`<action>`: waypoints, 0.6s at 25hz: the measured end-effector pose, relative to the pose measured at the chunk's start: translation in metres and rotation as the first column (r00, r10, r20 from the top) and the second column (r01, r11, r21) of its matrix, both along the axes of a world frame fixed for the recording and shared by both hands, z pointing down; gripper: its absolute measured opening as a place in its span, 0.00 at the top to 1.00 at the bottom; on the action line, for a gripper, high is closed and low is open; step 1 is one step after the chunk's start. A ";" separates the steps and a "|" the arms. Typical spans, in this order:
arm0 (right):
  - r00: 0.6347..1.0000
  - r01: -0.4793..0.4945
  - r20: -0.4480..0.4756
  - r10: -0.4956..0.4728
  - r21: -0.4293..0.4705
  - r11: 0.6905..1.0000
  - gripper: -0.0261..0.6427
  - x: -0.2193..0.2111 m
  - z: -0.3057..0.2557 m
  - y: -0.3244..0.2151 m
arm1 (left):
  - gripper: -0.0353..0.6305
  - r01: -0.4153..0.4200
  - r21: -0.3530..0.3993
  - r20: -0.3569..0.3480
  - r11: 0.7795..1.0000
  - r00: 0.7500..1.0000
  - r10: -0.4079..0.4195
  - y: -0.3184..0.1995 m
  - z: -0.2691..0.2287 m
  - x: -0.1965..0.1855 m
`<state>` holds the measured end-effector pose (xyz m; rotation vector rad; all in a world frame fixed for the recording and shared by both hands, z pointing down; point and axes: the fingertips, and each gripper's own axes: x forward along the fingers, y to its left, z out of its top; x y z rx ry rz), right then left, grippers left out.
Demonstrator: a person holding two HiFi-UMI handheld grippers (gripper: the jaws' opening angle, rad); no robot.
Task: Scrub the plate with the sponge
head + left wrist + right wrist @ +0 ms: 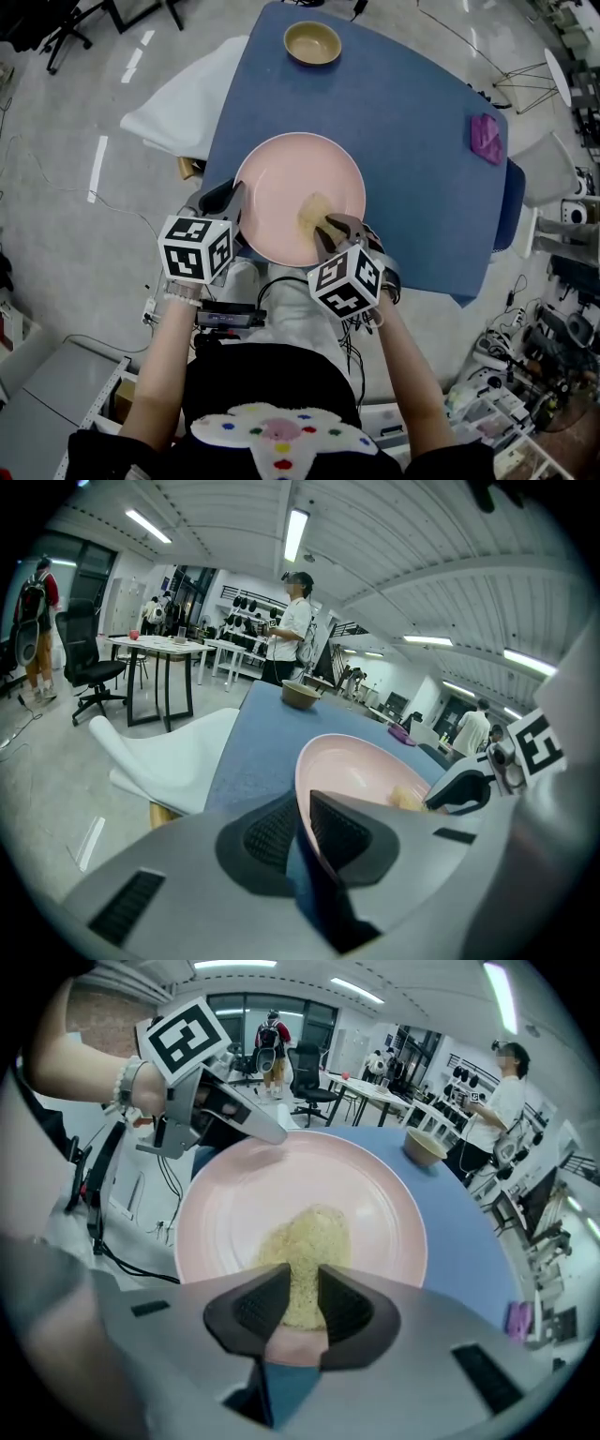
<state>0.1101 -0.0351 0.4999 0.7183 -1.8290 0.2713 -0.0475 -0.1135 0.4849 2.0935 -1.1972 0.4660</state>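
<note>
A: Head view?
B: The pink plate [281, 178] sat at the near edge of the blue table [394, 122]. The left gripper [236, 202] was clamped on its left rim. The right gripper [333, 230] pinched the yellow sponge [314, 214], which lay on the plate's inside, right of centre. A tan bowl [312, 42] sat at the far edge and a purple cloth [486, 138] at the right edge, both well apart from the plate. A white chair [183, 98] stood left of the table.
A: Left gripper view?
B: The left gripper [302, 808] had its jaws closed on the rim of the plate [361, 766], one pad inside and one outside. The sponge [405, 799] was across the dish, with the right gripper [469, 789] on it.
A: Right gripper view?
B: The right gripper [302, 1283] squeezed the near end of the sponge [305, 1241] between its pads. The rest of it lay on the plate [375, 1204], reaching toward centre. The left gripper [253, 1124] sat on the far-left rim. The bowl [424, 1147] was beyond.
</note>
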 end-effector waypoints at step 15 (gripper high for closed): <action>0.992 -0.124 -0.020 0.125 0.073 0.990 0.82 0.024 -0.001 -0.055 | 0.86 -0.004 -0.009 0.016 1.000 1.000 0.005 0.000 0.000 -0.003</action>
